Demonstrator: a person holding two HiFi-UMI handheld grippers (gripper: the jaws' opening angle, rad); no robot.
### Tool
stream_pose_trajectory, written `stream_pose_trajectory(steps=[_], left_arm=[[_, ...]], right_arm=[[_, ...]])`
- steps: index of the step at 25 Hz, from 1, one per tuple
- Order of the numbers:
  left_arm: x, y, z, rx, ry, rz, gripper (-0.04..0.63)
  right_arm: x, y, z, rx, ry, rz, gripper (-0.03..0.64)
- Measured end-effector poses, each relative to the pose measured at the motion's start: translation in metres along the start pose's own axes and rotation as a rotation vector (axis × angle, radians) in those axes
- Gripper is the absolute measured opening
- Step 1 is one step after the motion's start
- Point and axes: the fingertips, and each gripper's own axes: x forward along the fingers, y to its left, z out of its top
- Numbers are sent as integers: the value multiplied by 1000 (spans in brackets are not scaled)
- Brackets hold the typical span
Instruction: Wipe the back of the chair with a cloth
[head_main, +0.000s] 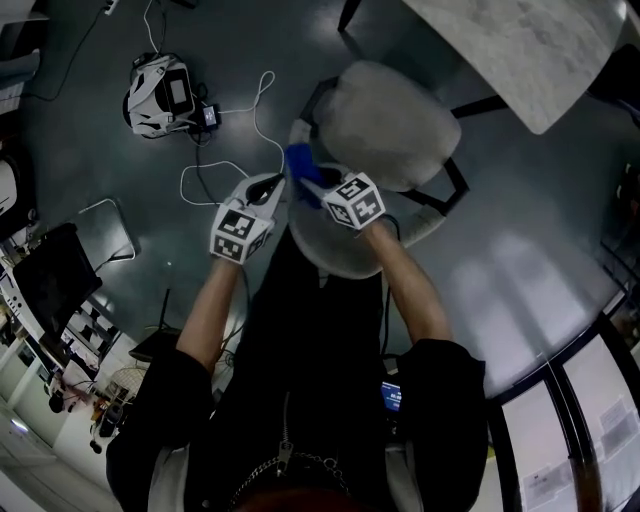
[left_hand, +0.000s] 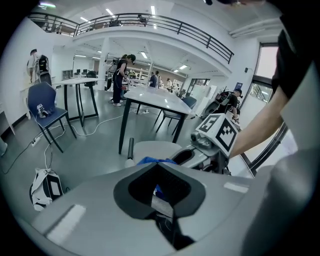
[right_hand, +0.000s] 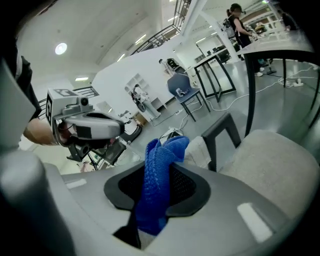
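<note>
Seen from above in the head view, a chair has a pale grey seat (head_main: 390, 125) and a backrest (head_main: 335, 250) close to my body. A blue knitted cloth (head_main: 300, 165) hangs over the backrest's top, between both grippers. My right gripper (head_main: 318, 185) is shut on the cloth (right_hand: 160, 170), which bunches up out of its jaws beside the seat (right_hand: 272, 160). My left gripper (head_main: 270, 190) meets the cloth from the left. Its jaws are nearly together, with a bit of the blue cloth (left_hand: 156, 161) and a white tag pinched in the narrow gap of the left gripper (left_hand: 161, 192).
A white bag (head_main: 158, 92) with a white cable (head_main: 225, 165) lies on the dark floor at the left. A marble tabletop (head_main: 520, 45) stands beyond the chair. A white table (left_hand: 150, 97), a blue chair (left_hand: 47, 107) and people stand farther off in the hall.
</note>
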Motion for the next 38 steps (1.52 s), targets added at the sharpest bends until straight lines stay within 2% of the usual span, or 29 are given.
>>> stream_pose_trajectory(steps=[5, 9, 13, 19, 26, 38], left_arm=[[2, 2, 3, -2, 9, 0, 11], [-1, 7, 2, 1, 13, 4, 11], [-2, 9, 3, 4, 16, 15, 11], [-5, 14, -9, -6, 40, 20, 11], [-7, 19, -18, -5, 59, 21, 11], [-3, 20, -14, 9, 58, -11, 11]], right_arm=[[-13, -46, 1, 83, -21, -116, 109], [-4, -77, -16, 113, 31, -205, 109], [11, -100, -43, 128, 123, -246, 109], [36, -105, -75, 162, 227, -250, 109], [59, -93, -90, 183, 284, -228, 109], [66, -61, -84, 210, 271, -115, 107]])
